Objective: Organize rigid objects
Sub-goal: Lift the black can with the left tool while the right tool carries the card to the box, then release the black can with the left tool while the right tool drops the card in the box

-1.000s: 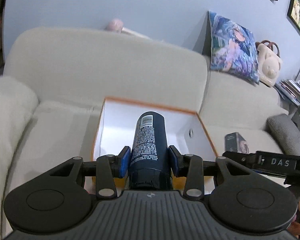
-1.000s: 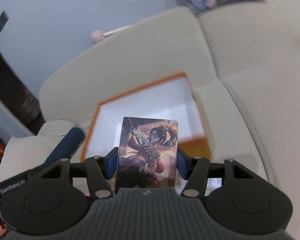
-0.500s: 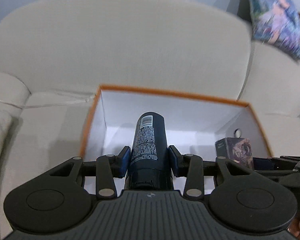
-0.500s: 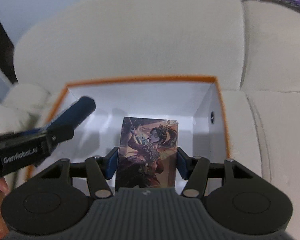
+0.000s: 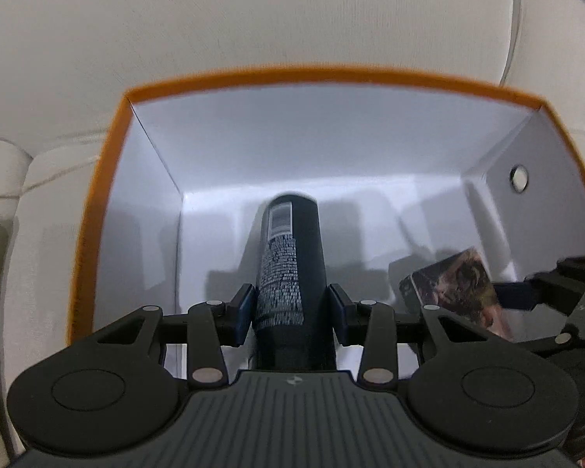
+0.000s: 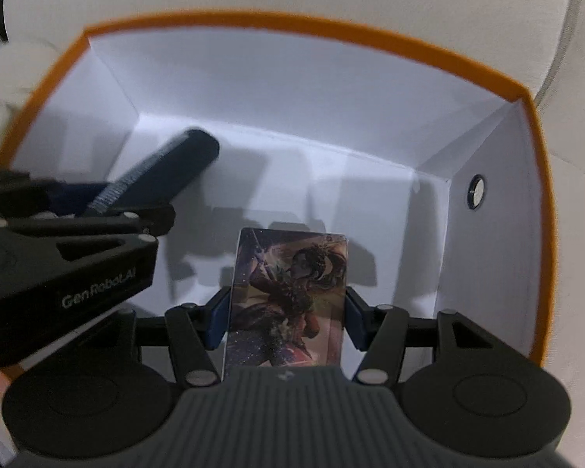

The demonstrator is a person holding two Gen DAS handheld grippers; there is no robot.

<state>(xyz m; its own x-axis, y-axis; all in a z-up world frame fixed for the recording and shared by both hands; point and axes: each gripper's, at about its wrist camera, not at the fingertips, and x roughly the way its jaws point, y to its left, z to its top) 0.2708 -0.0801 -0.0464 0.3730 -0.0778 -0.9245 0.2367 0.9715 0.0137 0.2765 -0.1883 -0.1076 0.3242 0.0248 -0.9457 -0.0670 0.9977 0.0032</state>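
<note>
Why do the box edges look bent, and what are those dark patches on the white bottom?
Left wrist view: the fisheye lens bows the orange rim of the box; the dark can is slightly blurred. Right wrist view: same curving; grey shadows fall on the box floor beyond the picture card; the can is smeared.

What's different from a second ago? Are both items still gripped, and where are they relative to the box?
Both tongs have tipped downward and dropped toward the orange-rimmed box; its white inside now fills both views. The dark spray can in the left tongs and the illustrated card box in the right tongs now hang inside it. Nothing was released; both grips are unchanged, and the box stays on the sofa.
</note>
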